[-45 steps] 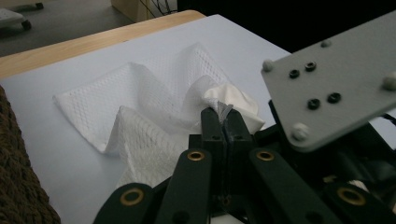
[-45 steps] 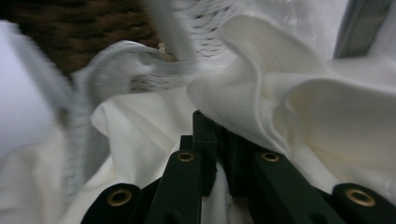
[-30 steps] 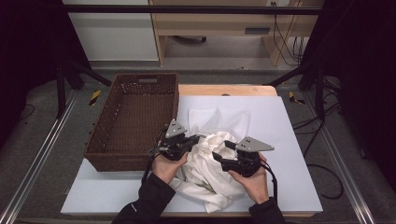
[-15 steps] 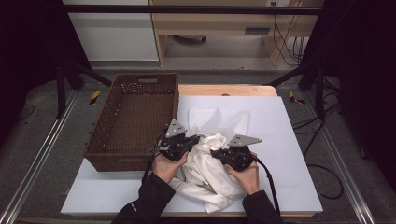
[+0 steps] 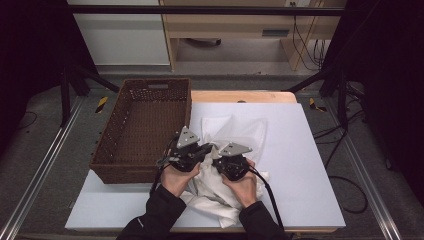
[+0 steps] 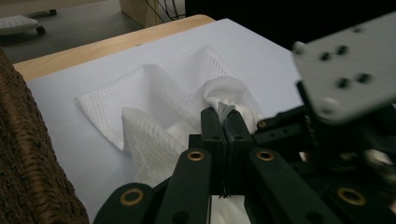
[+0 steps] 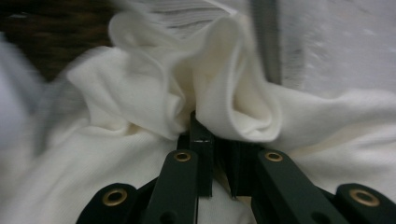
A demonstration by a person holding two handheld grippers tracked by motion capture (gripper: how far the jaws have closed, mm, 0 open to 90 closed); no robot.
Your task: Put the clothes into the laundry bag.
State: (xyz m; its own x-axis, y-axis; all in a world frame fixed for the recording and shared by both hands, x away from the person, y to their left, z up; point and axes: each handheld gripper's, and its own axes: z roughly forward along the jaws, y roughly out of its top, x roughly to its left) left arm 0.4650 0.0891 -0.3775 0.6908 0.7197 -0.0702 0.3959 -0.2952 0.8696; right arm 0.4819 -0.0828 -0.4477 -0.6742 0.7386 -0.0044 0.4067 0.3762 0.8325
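A crumpled white cloth point(image 5: 241, 131) lies on the white table top point(image 5: 305, 165), partly spread flat and partly bunched under the person's hands. My left gripper point(image 5: 207, 149) is shut on a pinch of it; in the left gripper view a grey-white tuft of cloth point(image 6: 226, 110) sticks out between the closed jaws of my left gripper point(image 6: 225, 117). My right gripper point(image 5: 217, 160) sits just right of the left one. Its jaws have just been closing, and in the right gripper view they grip a thick fold of the cloth point(image 7: 233, 93) at my right gripper point(image 7: 215, 130).
A brown wicker basket point(image 5: 116, 131) stands on the table to the left of the grippers, its wall point(image 6: 28, 163) close beside the left gripper. Open white table top lies to the right. A wooden table edge point(image 5: 245, 96) runs along the back.
The right gripper has moved left and slightly down to the left gripper and closed on a fold of the cloth. The left gripper has stayed put, still clamped on the cloth.
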